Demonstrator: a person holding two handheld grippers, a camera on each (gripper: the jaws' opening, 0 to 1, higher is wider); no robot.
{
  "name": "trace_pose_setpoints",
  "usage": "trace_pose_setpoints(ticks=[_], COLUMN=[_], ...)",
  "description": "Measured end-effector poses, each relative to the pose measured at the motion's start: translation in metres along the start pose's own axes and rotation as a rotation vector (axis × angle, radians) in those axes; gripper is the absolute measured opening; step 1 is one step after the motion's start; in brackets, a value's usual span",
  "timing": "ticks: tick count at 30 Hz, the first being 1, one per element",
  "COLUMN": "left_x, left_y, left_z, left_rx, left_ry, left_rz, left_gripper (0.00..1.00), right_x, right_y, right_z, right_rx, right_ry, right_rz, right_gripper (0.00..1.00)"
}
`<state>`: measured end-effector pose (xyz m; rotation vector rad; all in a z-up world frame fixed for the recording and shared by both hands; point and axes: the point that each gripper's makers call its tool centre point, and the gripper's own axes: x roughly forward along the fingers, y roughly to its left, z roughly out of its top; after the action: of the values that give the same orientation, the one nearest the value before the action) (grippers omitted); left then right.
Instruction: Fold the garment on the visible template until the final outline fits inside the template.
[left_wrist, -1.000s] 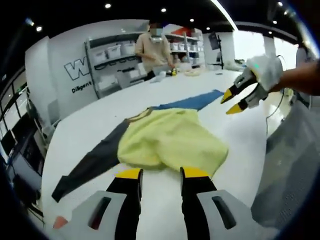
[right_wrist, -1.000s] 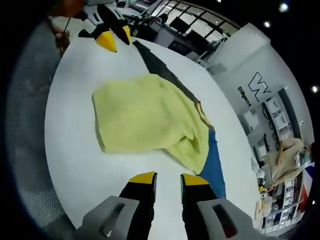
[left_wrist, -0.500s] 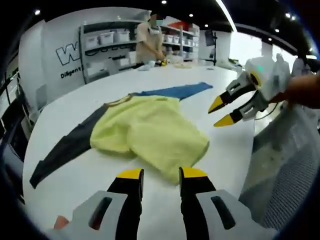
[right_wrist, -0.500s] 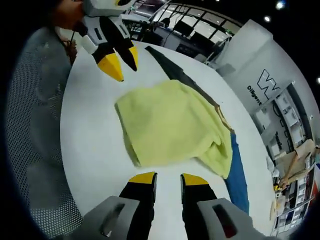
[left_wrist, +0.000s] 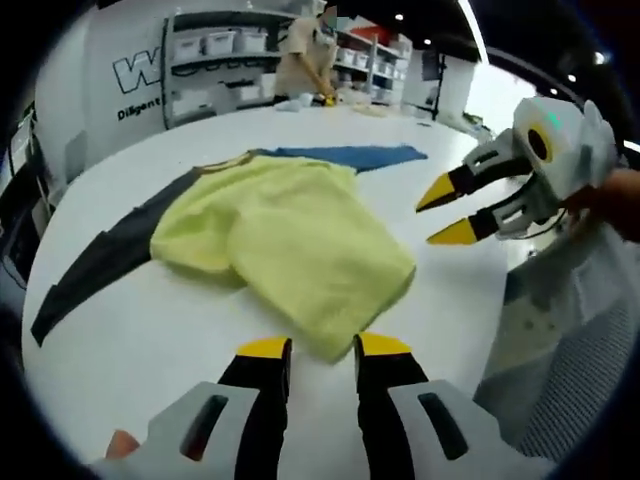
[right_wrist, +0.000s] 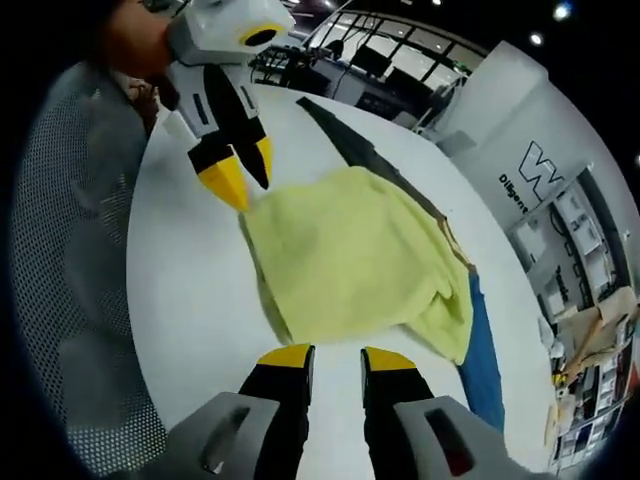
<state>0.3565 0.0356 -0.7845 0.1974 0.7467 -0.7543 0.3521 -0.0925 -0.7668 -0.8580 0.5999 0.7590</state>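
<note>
A large dark "W" logo stands on the white back wall (left_wrist: 100, 90) beside the grey shelving unit with white bins (left_wrist: 215, 55) — beneath it a smaller dark line begins "Diligent", the rest cut off. In the right gripper view the same wall (right_wrist: 530, 170) carries the "W" and "Diligent" — nothing else is legible.

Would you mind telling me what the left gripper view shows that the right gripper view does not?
Left gripper view: a person working at a far counter, and the right gripper, open, beside the yellow garment.

Right gripper view: the left gripper by the garment's edge, and a row of monitors.

Shared: the yellow garment, its blue sleeve, dark sleeve, white table, storage shelves.
</note>
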Motion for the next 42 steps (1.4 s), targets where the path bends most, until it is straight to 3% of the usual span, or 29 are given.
trace_pose_setpoints(ticks=[8, 16, 33, 40, 42], left_x=[0.014, 0.016, -0.029, -0.04, -0.038], left_y=[-0.003, -0.002, -0.026, -0.026, -0.024], left_z=[0.001, 0.002, 0.027, 0.015, 0.01], left_rx=[-0.059, -0.074, -0.042, 0.065, 0.063], left_ry=[0.006, 0.001, -0.085, -0.026, -0.024], left_rz=[-0.013, -0.008, -0.06, -0.041, -0.038], left_gripper=[0.17, 0.0, 0.0, 0.0, 0.0], right_x=[0.0, 0.0, -0.003, -0.003, -0.003], right_y=[-0.001, -0.001, -0.001, 0.0, 0.0], right_z=[0.0, -0.001, -0.002, -0.002, -0.003], right_rx=[0.003, 0.01, 0.016, 0.012, 0.011], right_ry=[0.0, 0.0, 0.0, -0.001, 0.002], right_rz=[0.002, 0.002, -0.001, 0.0, 0.001], right_gripper=[0.13, 0.13, 0.13, 0.13, 0.12])
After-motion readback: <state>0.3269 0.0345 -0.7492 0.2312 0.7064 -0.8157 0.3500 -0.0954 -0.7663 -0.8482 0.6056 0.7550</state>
